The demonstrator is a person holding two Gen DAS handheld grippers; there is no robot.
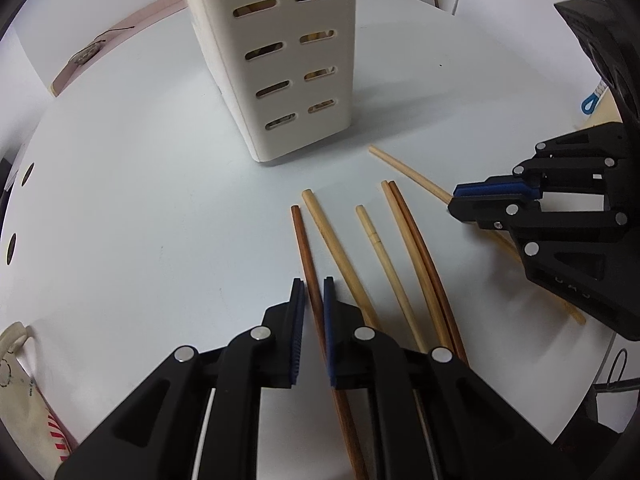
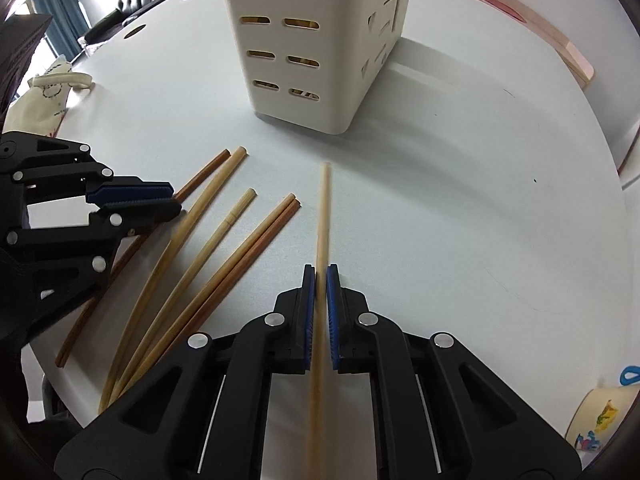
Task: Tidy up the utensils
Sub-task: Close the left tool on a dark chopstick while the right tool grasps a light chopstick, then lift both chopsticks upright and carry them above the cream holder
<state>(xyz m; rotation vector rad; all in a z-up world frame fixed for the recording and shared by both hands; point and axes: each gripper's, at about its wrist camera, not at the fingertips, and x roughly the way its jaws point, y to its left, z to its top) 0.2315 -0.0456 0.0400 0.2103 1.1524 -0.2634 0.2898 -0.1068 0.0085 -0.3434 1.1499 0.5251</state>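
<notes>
Several wooden chopsticks lie on a white round table [image 1: 140, 220] in front of a tall cream slotted holder [image 1: 280, 60] [image 2: 320, 60]. My left gripper [image 1: 312, 282] [image 2: 174, 200] is shut on a dark brown chopstick [image 1: 300, 232] [image 2: 204, 174], whose tip points toward the holder. My right gripper [image 2: 321, 268] [image 1: 454, 200] is shut on a pale chopstick [image 2: 323, 208] [image 1: 404, 170], a little to the right of the others. Between the two grippers rest two pale chopsticks [image 1: 332, 240] [image 1: 380, 248] and a close pair [image 1: 408, 240] [image 2: 256, 240]. The holder has sticks inside, seen through its slots.
A cream cloth bag [image 1: 16, 380] [image 2: 52, 84] lies at the table's left edge. A painted mug [image 2: 604, 416] stands at the right edge. A pink board [image 1: 120, 36] [image 2: 520, 12] lies beyond the table. Small holes [image 1: 27, 174] mark the tabletop's left side.
</notes>
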